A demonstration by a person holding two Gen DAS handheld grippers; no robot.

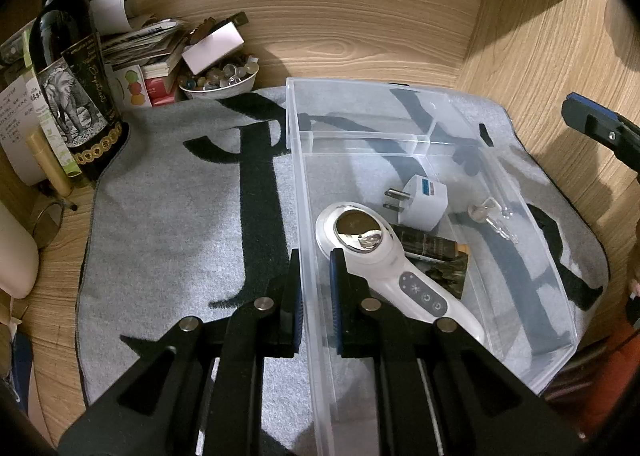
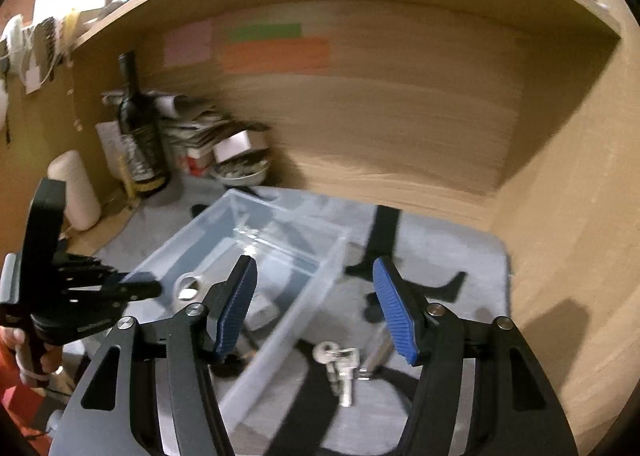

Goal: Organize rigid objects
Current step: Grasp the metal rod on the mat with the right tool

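Observation:
A clear plastic bin (image 1: 298, 160) lies on a grey mat with black marks (image 1: 168, 192). Inside it are a white handheld device with a round metal head (image 1: 372, 256), a white plug adapter (image 1: 424, 198) and a dark printed box (image 1: 436, 256). My left gripper (image 1: 314, 276) straddles the bin's left wall, jaws narrowly apart, one finger inside and one outside. A bunch of silver keys (image 2: 340, 366) lies on the mat just outside the bin's right wall (image 2: 280, 340); they also show in the left wrist view (image 1: 490, 216). My right gripper (image 2: 316, 308) is open and empty above the keys.
A dark wine bottle (image 1: 72, 96), stacked papers and boxes (image 1: 152, 48) and a bowl of beads (image 1: 220, 80) crowd the back left corner. Wooden walls enclose the back and right (image 2: 560, 216). A white cylinder (image 2: 78, 192) stands at the left.

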